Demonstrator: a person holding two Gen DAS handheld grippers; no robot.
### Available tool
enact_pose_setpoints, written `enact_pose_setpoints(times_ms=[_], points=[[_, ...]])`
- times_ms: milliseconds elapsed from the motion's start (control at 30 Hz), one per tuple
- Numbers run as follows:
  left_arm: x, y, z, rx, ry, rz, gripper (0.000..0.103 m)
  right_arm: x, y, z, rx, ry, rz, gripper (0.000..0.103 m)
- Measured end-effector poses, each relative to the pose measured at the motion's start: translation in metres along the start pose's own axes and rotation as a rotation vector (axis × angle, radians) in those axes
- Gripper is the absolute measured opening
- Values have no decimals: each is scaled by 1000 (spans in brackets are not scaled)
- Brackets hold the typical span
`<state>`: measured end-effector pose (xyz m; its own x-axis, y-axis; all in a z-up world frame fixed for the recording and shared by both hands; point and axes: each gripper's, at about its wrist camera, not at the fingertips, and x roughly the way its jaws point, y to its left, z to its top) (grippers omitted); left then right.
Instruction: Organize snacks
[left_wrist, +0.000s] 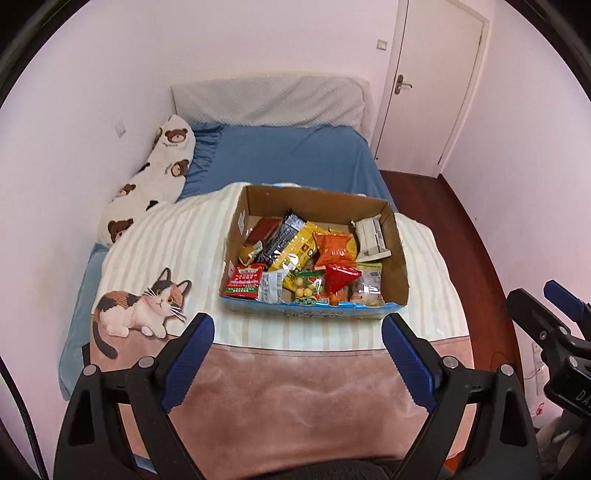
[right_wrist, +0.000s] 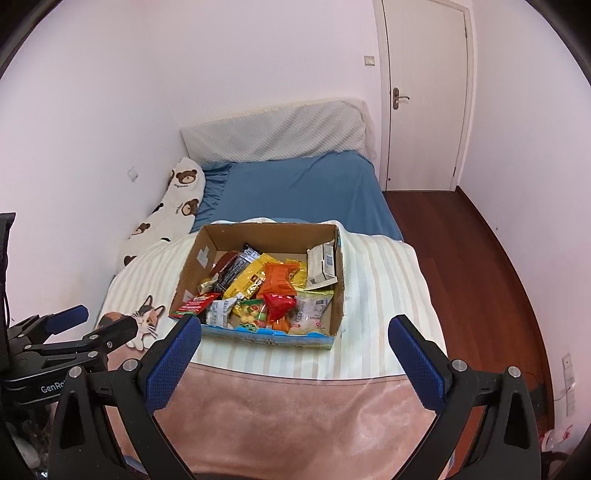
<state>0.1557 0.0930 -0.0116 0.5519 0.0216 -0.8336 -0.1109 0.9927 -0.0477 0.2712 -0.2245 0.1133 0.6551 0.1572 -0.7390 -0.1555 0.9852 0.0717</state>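
Left wrist, cardboard box (left_wrist: 397, 258), snack packets (left_wrist: 306, 258) inside

Even pinkish indoor light, soft shadows, sharp focus, fisheye bending, dark corners

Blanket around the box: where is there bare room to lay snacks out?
Free: the striped blanket left of the box, above the cat print; the pink band between box and grippers; a narrower strip right of the box. Crowded: inside the box, packets overlap throughout.
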Motion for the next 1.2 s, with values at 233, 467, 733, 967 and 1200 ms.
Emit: enact_pose_setpoints(times_ms=[233, 467, 733, 967, 1200], points=[[-20, -7, -4, 21, -36, 9, 93, -15, 0, 1, -7, -19, -6, 103], [-21, -10, -5, 21, -45, 10, 93, -16, 0, -2, -10, -25, -22, 103], [-9, -11, -5, 11, -71, 30, 102, 3, -4, -6, 1, -10, -53, 103], [22, -8, -2, 2, -49, 64, 102, 31, -6, -9, 1, 3, -91, 103], [46, -8, 2, 8, -25, 83, 102, 58, -9, -8, 9, 21, -115, 103]])
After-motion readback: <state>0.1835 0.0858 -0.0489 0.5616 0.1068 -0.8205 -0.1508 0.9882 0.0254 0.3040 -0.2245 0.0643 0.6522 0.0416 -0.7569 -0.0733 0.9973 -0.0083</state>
